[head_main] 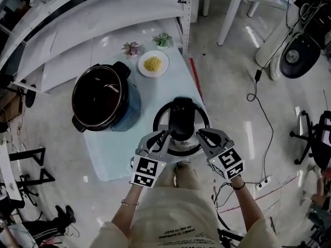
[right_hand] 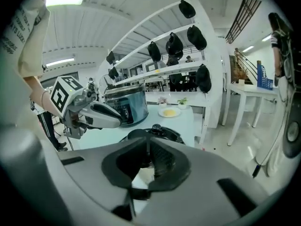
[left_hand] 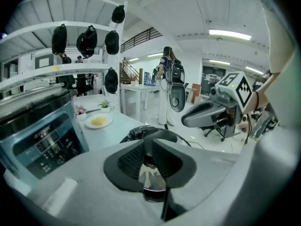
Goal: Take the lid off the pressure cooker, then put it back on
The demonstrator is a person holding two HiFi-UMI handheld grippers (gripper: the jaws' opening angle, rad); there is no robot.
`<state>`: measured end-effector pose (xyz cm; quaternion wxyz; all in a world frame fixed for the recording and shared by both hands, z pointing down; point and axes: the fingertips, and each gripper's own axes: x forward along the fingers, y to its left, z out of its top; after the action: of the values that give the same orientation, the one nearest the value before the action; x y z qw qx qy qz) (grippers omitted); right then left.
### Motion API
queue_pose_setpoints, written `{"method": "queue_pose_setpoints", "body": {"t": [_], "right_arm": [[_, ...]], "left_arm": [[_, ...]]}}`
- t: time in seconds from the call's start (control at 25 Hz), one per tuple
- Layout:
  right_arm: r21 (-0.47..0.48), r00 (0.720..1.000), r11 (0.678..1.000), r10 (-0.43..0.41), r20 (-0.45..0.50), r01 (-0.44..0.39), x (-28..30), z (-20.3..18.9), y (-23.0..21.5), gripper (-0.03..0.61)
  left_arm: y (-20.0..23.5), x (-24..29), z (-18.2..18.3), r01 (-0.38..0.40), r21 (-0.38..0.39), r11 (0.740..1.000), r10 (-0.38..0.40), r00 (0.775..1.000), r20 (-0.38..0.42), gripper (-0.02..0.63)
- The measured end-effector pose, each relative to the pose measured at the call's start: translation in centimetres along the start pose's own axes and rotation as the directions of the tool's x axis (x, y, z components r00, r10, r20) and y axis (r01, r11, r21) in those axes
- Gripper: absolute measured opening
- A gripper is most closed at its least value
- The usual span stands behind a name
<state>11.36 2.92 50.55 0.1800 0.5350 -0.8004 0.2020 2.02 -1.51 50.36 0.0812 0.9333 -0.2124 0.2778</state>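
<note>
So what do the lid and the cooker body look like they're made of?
The lid: black matte centre and handle, likely plastic; its rim mirrors the room, so polished metal, probably steel. The cooker body: smooth blue-grey shell with soft highlights, plastic or painted metal, hard to tell which. Its inner pot looks dark and glossy, perhaps coated metal.

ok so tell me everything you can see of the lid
Round lid, with a black domed top, a central knob and a shiny metal rim. It is off the open cooker pot, over the near end of the pale table. The left tool and right tool each clamp its rim.
</note>
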Motion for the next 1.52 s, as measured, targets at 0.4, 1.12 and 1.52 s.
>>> {"method": "queue_pose_setpoints", "body": {"t": [0.4,1.12,1.52], "right_arm": [[-0.033,0.992,0.998,-0.04,0.118,0.044,-3.7,4.9,-0.7,0.005],[-0.055,0.972,0.994,-0.084,0.218,0.098,-6.0,8.3,0.2,0.008],[-0.073,0.987,0.997,0.002,0.161,0.01,-3.8,7.0,1.7,0.278]], "left_arm": [[0.8,-2.5,4.5,-0.071,0.006,0.997,0.07,0.991,0.11,0.028],[0.9,-5.3,6.0,-0.005,0.061,0.998,-0.004,0.989,0.148,0.029],[0.3,-4.2,3.9,0.145,0.102,0.984,-0.152,0.986,0.065,0.278]]}}
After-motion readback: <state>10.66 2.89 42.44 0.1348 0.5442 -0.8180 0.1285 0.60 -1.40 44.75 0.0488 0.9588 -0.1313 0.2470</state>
